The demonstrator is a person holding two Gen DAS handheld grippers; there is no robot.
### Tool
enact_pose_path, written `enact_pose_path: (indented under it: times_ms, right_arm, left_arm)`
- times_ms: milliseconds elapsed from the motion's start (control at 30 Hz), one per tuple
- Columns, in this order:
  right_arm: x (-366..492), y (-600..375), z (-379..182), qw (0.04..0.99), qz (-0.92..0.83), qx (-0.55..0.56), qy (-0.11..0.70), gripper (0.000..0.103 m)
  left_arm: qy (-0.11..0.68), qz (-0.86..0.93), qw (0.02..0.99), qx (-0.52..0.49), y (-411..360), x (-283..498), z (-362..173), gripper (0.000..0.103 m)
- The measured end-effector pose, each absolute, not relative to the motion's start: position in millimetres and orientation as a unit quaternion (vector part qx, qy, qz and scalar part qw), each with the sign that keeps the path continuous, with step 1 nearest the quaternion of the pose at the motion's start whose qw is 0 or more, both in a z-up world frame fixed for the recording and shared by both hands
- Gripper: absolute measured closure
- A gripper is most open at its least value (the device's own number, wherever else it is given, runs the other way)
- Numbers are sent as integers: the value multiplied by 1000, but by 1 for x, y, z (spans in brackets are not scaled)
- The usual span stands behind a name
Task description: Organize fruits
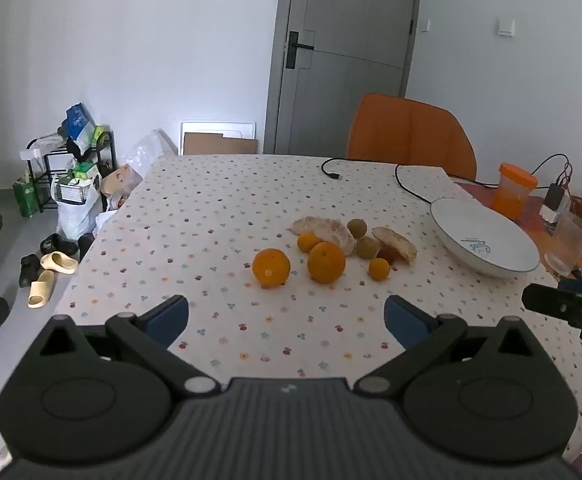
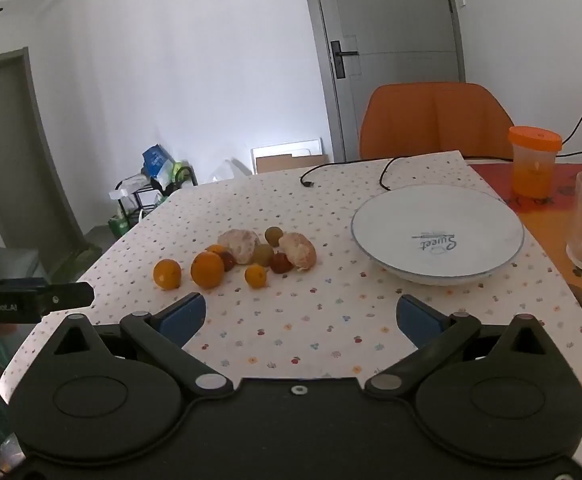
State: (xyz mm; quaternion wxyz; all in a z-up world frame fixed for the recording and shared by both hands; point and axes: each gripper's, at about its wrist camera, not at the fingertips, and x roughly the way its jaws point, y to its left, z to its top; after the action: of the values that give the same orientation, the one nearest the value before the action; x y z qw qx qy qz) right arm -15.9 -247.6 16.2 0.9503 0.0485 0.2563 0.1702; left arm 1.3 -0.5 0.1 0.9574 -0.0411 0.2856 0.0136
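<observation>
Left tool [image 1: 287,316] and right tool [image 2: 301,316]: both wide open, empty. Risk: nudged oranges [image 2: 207,269] may roll off the tabletop [image 2: 331,320], missing the bowl [image 2: 471,276].

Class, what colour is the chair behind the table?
Orange; the chair shows best in the right wrist view.

Left claw [image 1: 287,320] gapes; right claw [image 2: 301,320] gapes.
</observation>
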Motion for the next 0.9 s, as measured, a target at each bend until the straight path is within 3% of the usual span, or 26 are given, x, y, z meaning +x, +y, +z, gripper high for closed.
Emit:
enact_pose_path:
  times_ms: [233,900]
  right_arm:
    - [7,-242,18,936,161,48,309,0]
    - [0,-243,19,934,166,58,310,0]
  left_arm:
    - [291,13,956,-43,-1,4,1,0]
    - [285,10,957,-49,0,-2,-2,0]
